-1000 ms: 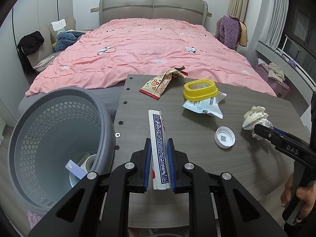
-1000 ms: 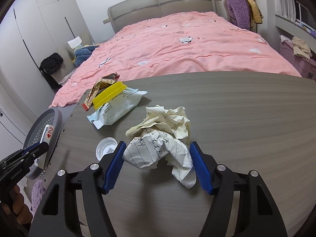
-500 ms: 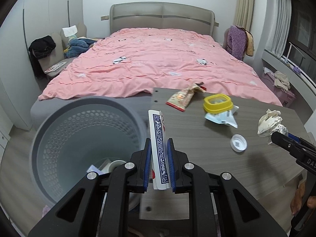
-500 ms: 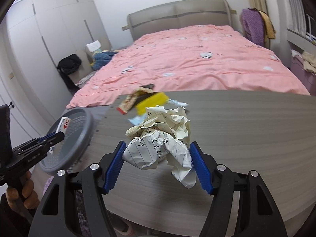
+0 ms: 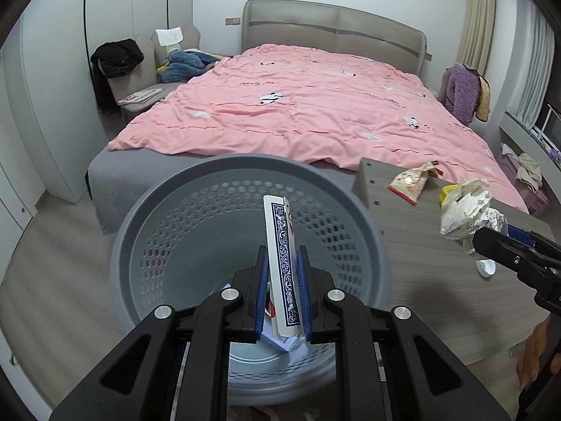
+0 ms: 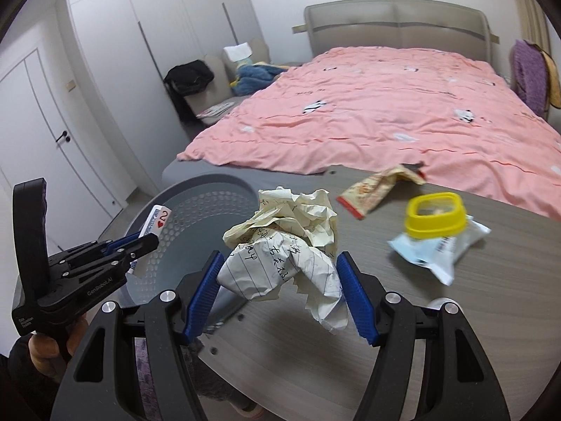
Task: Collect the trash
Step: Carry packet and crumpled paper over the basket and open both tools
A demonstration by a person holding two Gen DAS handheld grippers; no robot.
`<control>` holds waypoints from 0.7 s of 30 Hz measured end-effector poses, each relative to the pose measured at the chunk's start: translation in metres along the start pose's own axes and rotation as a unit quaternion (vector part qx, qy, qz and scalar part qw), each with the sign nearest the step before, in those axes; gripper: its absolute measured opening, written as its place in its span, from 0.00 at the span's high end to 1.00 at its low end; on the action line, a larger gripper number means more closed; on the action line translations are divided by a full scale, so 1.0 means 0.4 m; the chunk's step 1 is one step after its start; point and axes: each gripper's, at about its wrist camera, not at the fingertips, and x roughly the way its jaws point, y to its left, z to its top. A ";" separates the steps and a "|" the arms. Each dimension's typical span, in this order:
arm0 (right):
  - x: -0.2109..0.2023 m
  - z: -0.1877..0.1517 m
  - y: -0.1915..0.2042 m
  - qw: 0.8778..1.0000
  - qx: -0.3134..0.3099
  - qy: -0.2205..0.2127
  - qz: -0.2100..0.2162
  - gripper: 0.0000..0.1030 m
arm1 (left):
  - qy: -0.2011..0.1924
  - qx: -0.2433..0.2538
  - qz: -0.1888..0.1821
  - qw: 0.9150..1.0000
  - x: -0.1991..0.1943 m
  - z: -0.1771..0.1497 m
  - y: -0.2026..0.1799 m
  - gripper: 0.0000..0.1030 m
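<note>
Left gripper [image 5: 282,294] was clamped narrow on the playing cards [image 5: 280,263], held edge-up between the blue pads. Over the last second it had swung off the desk [image 5: 420,273] — the cards now hung directly above the open mouth of the grey bin [image 5: 147,245], where earlier they were over the desk top. Judged: left transport basically done, release is the next thing; the drop looks clean since the cards sat well inside the rim. A card and other scraps already lay at the bin bottom.

Right gripper [image 6: 280,277] was held fairly wide, squeezing the crumpled paper ball [image 6: 284,245]. A second ago the ball sat on the desk; now it was lifted and had travelled left, hovering over the desk's left edge with the bin just beyond. Judged: still mid-carry, needs a bit more leftward travel before letting go.

Pose — the left gripper pointed forward and tilted down into the bin, the person's hand [image 6: 52,343] under its handle in the right view. The right gripper was roughly level, aimed toward the bin.

Left on the desk: snack wrapper [image 6: 378,186], yellow lid [image 6: 434,214] on top of a wipes pack [image 6: 441,249], white bottle cap [image 5: 485,268] near the right gripper. So several pieces still to collect.
</note>
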 end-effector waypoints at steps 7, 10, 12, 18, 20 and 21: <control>0.094 0.027 0.095 0.999 -0.030 0.030 0.016 0.37 | 0.012 -0.022 0.004 1.000 0.039 -0.006 0.084 0.85; 0.130 0.032 0.125 0.998 -0.038 0.042 0.016 0.37 | 0.015 -0.030 0.001 0.999 0.055 -0.003 0.110 0.85; 0.152 0.036 0.143 0.998 -0.044 0.049 0.017 0.37 | 0.016 -0.034 -0.001 0.999 0.063 -0.001 0.124 0.85; 0.188 0.034 0.180 0.996 -0.058 0.064 0.023 0.37 | 0.020 -0.040 -0.004 0.999 0.074 -0.008 0.151 0.85; 0.194 0.032 0.191 0.995 -0.063 0.068 0.025 0.37 | 0.020 -0.041 -0.005 0.999 0.074 -0.011 0.155 0.85; 0.196 0.032 0.195 0.995 -0.065 0.069 0.025 0.36 | 0.020 -0.042 -0.005 0.999 0.075 -0.011 0.156 0.85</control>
